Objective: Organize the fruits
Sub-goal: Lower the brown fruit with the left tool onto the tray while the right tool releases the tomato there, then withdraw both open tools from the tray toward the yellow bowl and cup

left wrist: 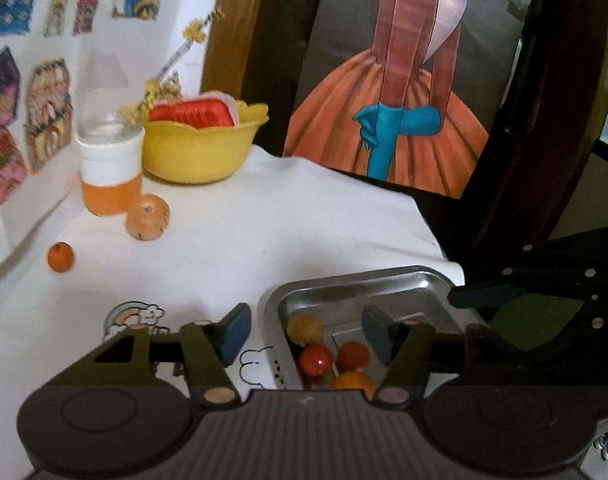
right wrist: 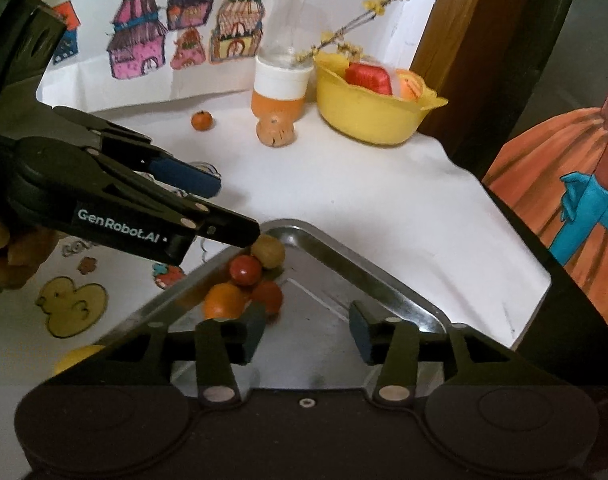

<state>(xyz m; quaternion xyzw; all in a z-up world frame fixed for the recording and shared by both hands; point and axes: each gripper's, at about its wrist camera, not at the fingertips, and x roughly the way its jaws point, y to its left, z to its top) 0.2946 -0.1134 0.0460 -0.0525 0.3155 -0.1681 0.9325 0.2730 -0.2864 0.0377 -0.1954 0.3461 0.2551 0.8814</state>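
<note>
A steel tray (left wrist: 383,284) (right wrist: 383,292) holds several small fruits: a yellow one (left wrist: 304,329) (right wrist: 268,253), a red one (left wrist: 315,359) (right wrist: 245,270), an orange-red one (left wrist: 352,356) (right wrist: 268,297) and an orange one (left wrist: 351,382) (right wrist: 224,301). My left gripper (left wrist: 304,334) (right wrist: 220,204) hovers open over the tray's left corner, nothing between its fingers. My right gripper (right wrist: 305,334) is open above the tray, empty; its body (left wrist: 543,288) shows in the left wrist view. Two fruits lie loose on the white cloth: a small orange (left wrist: 60,257) (right wrist: 202,120) and a pale orange fruit (left wrist: 148,217) (right wrist: 275,131).
A bottle of orange liquid (left wrist: 108,160) (right wrist: 280,76) and a yellow bowl (left wrist: 200,152) (right wrist: 367,116) with red contents stand at the back. A painted picture (left wrist: 395,80) leans at the right, past the table's edge. A yellow fruit (right wrist: 78,358) lies near the tray's left side.
</note>
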